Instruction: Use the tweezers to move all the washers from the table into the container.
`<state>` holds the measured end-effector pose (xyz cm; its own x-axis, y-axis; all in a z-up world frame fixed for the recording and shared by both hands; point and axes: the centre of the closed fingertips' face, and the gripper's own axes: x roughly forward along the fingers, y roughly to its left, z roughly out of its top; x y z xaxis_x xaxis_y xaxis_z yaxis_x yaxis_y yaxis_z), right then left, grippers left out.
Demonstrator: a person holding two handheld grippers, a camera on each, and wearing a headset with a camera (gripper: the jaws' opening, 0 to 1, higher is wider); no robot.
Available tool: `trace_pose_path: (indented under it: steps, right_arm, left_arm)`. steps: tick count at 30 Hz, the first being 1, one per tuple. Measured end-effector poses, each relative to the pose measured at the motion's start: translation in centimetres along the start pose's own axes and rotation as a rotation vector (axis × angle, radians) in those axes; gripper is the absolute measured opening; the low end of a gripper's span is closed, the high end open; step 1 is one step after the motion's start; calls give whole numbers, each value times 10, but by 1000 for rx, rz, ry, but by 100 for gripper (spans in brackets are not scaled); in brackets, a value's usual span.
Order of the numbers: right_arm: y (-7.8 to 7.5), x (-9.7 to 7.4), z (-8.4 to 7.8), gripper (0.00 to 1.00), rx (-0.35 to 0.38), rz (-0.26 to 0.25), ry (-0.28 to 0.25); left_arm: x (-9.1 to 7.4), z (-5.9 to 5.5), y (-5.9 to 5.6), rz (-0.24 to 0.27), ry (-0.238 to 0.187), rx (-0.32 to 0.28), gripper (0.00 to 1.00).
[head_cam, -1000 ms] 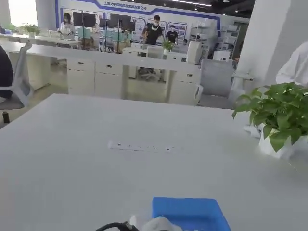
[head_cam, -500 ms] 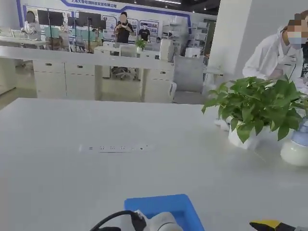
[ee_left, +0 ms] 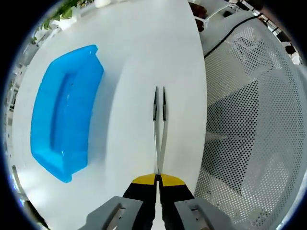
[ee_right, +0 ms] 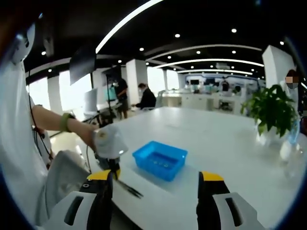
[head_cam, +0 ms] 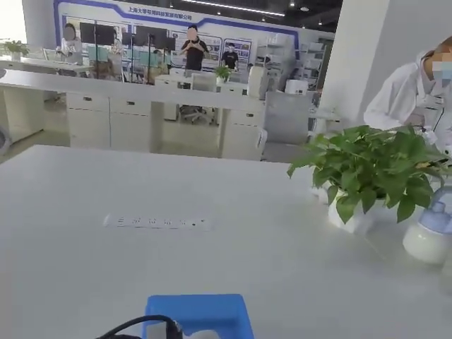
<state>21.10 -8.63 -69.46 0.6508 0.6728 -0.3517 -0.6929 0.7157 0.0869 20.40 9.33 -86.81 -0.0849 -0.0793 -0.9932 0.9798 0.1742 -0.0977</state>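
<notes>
My left gripper is shut on a pair of thin metal tweezers, whose closed tips point out over the white table. Just left of the tweezers lies the blue container. The head view has the container at the bottom edge. In the right gripper view the container sits mid-table with small dark specks inside. There a gloved hand holds the other gripper and the tweezers to the container's left. My right gripper stands open and empty. I cannot make out any washers on the table.
A potted plant and a white bottle stand at the table's right. A flush power strip lies mid-table. A black cable curls by the container. A perforated white chair is beside the table edge. People stand in the background.
The head camera swung right, then slightly back left. The gloved hand and gripper part at the bottom edge have dropped out of the head view; the container stays near the bottom.
</notes>
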Motion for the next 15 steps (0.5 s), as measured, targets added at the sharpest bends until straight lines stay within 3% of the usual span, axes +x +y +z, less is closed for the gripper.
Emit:
trace_pose_path:
  steps: [4, 7, 9, 11, 14, 15]
  right_arm:
    - [-3, -5, -2, 72, 15, 21, -16]
    - [-3, -7, -4, 71, 22, 42, -21]
    - [-4, -7, -5, 72, 12, 56, -22]
    - [-5, -6, -6, 73, 3, 64, -20]
    - [-7, -4, -3, 72, -11, 75, -28]
    - [-7, -2, -1, 72, -28, 87, -37]
  left_arm:
    - [0, -1, 0, -1, 34, 5, 0]
    - [-1, -1, -1, 0, 35, -28, 0]
    - [-2, -1, 1, 1, 6, -62, 0]
    - [-5, -1, 2, 23, -33, -126, 8]
    - [-13, -2, 5, 57, -100, -171, 15]
    - [-18, -2, 5, 71, -146, -205, 16]
